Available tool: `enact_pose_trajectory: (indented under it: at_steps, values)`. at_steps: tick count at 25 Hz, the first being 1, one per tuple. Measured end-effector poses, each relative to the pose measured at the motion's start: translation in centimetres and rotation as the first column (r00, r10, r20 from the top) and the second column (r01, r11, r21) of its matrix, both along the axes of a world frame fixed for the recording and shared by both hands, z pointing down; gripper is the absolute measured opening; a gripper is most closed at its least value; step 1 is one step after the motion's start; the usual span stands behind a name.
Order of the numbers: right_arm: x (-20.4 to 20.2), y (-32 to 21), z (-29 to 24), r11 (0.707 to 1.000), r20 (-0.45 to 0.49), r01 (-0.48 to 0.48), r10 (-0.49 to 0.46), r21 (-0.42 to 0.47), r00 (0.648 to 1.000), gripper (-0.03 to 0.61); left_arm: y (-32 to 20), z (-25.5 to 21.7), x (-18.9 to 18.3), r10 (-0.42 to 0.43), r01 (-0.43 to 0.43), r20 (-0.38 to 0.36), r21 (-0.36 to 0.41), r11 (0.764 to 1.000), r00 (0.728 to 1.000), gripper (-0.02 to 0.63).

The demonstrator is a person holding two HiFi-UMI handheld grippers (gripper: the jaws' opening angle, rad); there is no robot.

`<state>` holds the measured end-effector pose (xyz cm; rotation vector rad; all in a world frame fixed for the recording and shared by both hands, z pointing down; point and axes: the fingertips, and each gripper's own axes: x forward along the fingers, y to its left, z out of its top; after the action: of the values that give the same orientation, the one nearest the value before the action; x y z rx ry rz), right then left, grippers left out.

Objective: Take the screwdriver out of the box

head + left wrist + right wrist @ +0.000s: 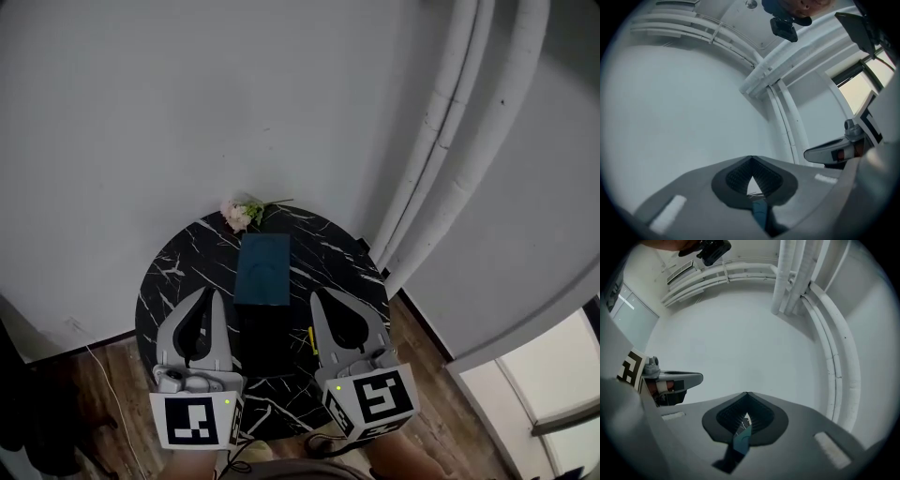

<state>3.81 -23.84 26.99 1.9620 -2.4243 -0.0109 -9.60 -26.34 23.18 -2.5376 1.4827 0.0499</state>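
Note:
A teal box lies closed in the middle of the round black marble table. In front of it is a plain dark patch; I cannot tell what it is. A thin yellow object, perhaps the screwdriver, lies at that patch's right edge, beside my right gripper. My left gripper hovers left of the box, its jaws shut and empty. The right gripper hovers right of the box, also shut on nothing. In both gripper views the tips meet, in the left gripper and the right gripper, with a sliver of teal box below.
A small pink flower sprig lies at the table's far edge. White pipes run down the wall at the right. Wood floor surrounds the table, and a thin white cable trails at the left.

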Motion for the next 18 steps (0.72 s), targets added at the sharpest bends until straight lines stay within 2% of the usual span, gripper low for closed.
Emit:
enact_pose_trajectory:
  at_steps: [18]
  values:
    - [-1.3,1.1,-0.9,0.999,0.000,0.034,-0.034,0.019,0.999,0.025,1.4,-0.5,-0.6,-0.012,0.012,0.001,0.009,1.000,1.000,0.000]
